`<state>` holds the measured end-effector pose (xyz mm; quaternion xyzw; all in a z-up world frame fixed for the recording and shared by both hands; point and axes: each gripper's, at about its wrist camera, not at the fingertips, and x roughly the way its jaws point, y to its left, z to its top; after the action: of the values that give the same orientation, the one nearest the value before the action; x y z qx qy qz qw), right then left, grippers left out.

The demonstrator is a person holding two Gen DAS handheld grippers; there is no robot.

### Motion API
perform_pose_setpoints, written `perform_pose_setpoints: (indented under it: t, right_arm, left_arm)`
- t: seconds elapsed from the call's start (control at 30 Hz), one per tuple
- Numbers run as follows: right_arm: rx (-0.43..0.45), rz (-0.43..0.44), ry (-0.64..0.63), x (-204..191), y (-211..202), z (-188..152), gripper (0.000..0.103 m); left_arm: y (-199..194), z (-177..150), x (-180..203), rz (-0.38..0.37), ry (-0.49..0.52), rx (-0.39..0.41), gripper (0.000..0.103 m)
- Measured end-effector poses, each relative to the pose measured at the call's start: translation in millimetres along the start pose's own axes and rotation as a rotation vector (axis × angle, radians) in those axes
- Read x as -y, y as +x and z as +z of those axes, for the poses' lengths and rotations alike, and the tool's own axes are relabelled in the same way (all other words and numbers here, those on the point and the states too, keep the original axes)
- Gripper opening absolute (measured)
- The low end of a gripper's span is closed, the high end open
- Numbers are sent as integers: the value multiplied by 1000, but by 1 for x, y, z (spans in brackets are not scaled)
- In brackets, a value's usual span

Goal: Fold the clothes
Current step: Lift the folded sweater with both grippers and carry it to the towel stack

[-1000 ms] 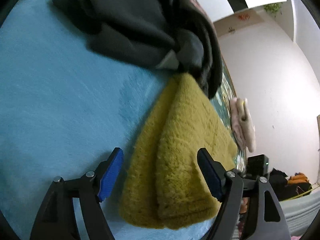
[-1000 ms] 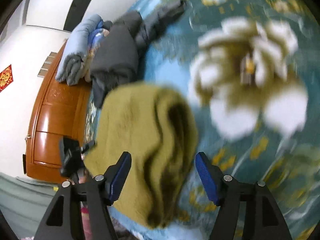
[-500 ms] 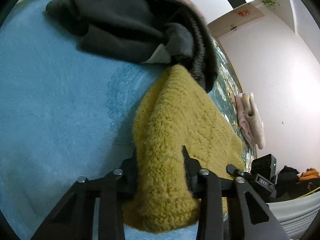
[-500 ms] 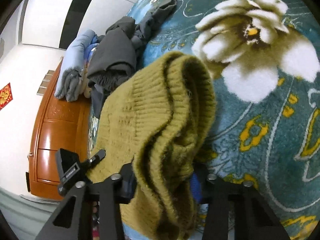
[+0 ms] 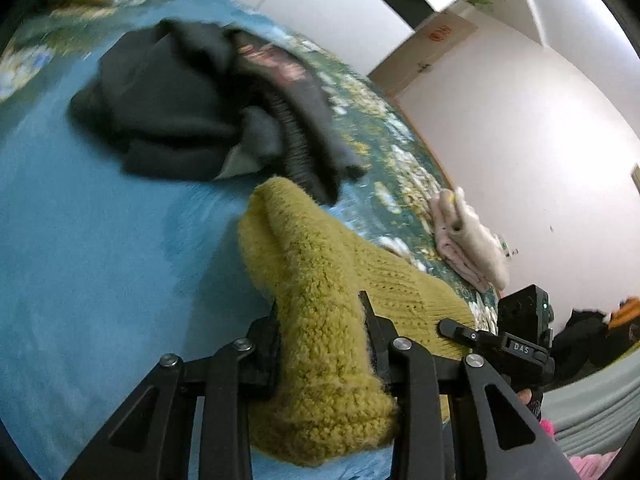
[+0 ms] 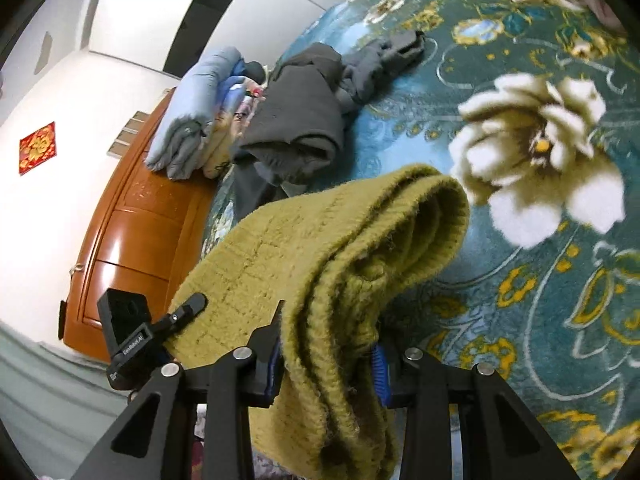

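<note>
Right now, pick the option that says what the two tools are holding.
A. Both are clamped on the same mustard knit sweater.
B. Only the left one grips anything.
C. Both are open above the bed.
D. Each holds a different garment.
A: the left tool and the right tool each have their fingers closed on bunched folds of the mustard knit sweater, which spans between them.

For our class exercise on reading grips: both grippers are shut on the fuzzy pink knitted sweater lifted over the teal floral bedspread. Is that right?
Only the colour is wrong. Both wrist views show the left gripper and right gripper shut on a fuzzy mustard-yellow knitted sweater; the rest stands.
</note>
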<state>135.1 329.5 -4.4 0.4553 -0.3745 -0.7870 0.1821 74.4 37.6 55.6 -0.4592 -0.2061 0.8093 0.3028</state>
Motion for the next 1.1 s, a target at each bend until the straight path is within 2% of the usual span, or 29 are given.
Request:
perform_pose_setpoints:
  t: [0.1, 0.17, 0.27, 0.37, 0.47, 0.53, 0.6, 0.7, 0.77, 0.87, 0.93, 1.0, 1.1]
  right_arm:
    - [42, -7, -11, 7, -34, 18, 37]
    - [98, -57, -33, 16, -78, 45, 37]
    - [190, -146, -71, 31, -151, 90, 37]
    - [282, -235, -109, 45, -224, 134, 37]
    - [365, -322, -139, 61, -295, 178, 37]
    - [384, -370, -149, 80, -330, 204, 37]
    - [398, -411, -163, 99, -360, 227, 37]
    - [405, -442, -173, 137, -385, 252, 37]
    - [398, -450, -145, 166, -388, 262, 37]
    - [379, -441, -90, 205, -377, 260, 37]
    - [367, -434, -53, 231, -369, 258, 37]
    - [354, -427, -16, 258, -360, 255, 38]
    - [380, -390, -3, 264, -363, 247, 44]
  left_arm:
    - [13, 19, 33, -32, 62, 4, 33]
    - [27, 35, 60, -63, 110, 4, 33]
    - [77, 72, 134, -146, 218, 5, 33]
    - [139, 106, 205, -232, 285, -1, 33]
    - [207, 131, 264, -309, 299, -23, 33]
    - [249, 144, 294, -354, 287, -37, 33]
    - [282, 142, 306, -366, 274, -53, 33]
    - [328, 133, 316, -368, 253, -78, 33]
    - [359, 128, 323, -370, 239, -95, 33]
    - [394, 107, 313, -285, 265, -148, 33]
    - [403, 98, 305, -252, 282, -156, 34]
    - [403, 96, 301, -255, 282, -165, 35]
    - [395, 98, 304, -247, 287, -185, 40]
